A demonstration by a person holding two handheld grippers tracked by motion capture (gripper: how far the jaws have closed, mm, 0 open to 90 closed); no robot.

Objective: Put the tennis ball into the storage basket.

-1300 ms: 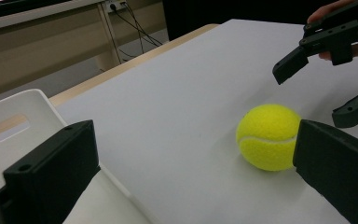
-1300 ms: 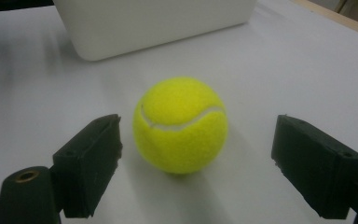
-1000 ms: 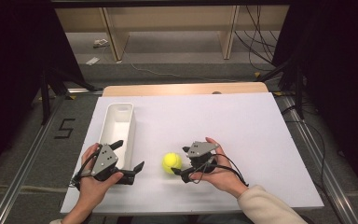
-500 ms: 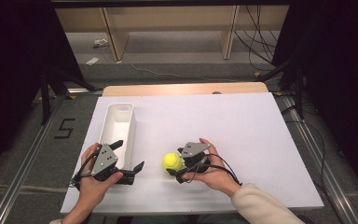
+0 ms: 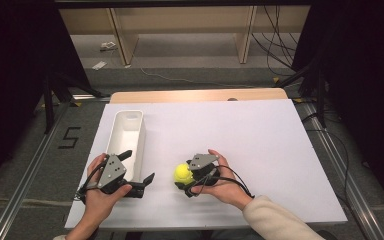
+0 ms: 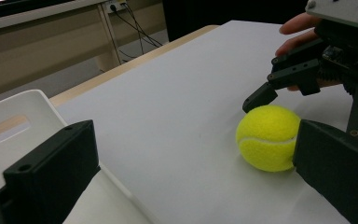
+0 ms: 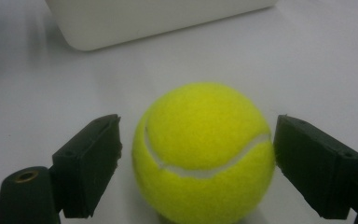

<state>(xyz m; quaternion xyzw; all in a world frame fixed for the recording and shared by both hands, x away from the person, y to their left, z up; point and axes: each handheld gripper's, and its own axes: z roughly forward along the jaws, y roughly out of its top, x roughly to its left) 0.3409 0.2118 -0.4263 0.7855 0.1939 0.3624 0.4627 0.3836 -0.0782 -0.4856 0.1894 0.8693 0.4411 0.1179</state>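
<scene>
A yellow tennis ball (image 5: pixel 182 173) rests on the white table top (image 5: pixel 220 130) near its front edge. My right gripper (image 5: pixel 183 179) is open and reaches it from the right, one jaw on each side. In the right gripper view the ball (image 7: pixel 203 149) sits between the jaws of the right gripper (image 7: pixel 198 140): a thin gap shows on the left, and the right jaw is at its surface. My left gripper (image 5: pixel 137 167) is open and empty, left of the ball by the near end of the white bin (image 5: pixel 130 114). Its own view shows the ball (image 6: pixel 266 137) and one of the right gripper's fingertips (image 6: pixel 259 97).
The long white bin (image 6: pixel 14 121) lies lengthwise on the left part of the table and looks empty; its wall (image 7: pixel 144 18) stands just beyond the ball. A wooden strip (image 5: pixel 200 95) borders the far edge. Floor cables (image 5: pixel 280 30) lie beyond.
My right gripper has slid left towards the ball, so its jaws now flank it. The ball and the left gripper have stayed put.
</scene>
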